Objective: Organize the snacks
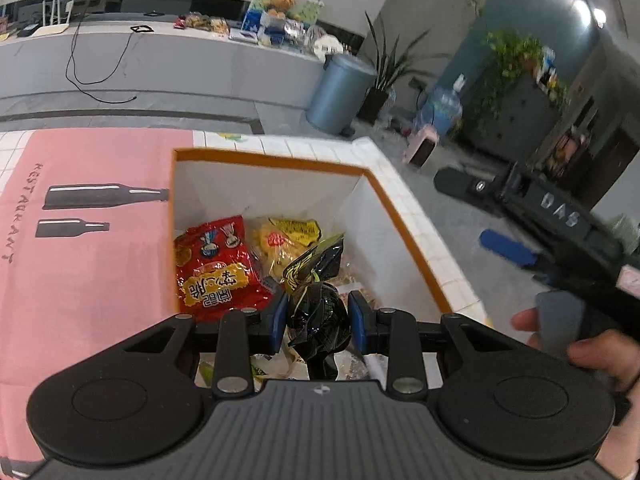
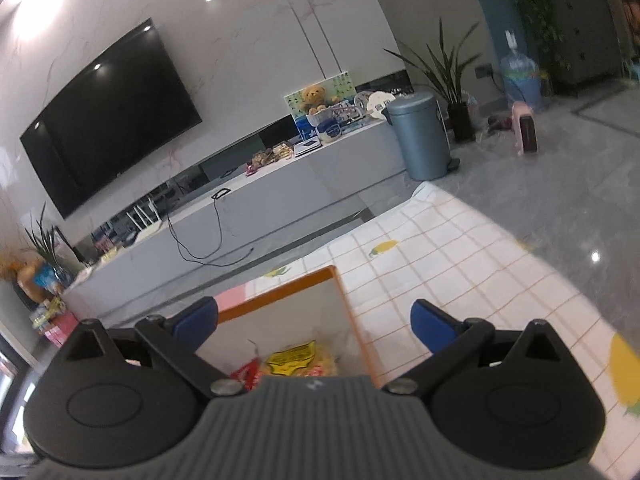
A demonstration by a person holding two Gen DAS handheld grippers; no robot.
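Note:
A white box with an orange rim (image 1: 280, 158) stands on the table. In it lie a red snack bag (image 1: 216, 268) and a yellow snack bag (image 1: 286, 244). My left gripper (image 1: 318, 316) is shut on a black and yellow snack packet (image 1: 316, 280) and holds it over the box's near side. My right gripper (image 2: 314, 322) is open and empty above the box's right rim (image 2: 348, 308); the yellow bag (image 2: 296, 358) shows below it. The right gripper also shows in the left wrist view (image 1: 520, 240), off to the right of the box.
The table carries a pink cloth with bottle prints (image 1: 80, 240) and a white checked cloth (image 2: 460, 280). Beyond are a grey TV bench (image 2: 280, 184), a blue bin (image 2: 420, 136), plants and a grey floor.

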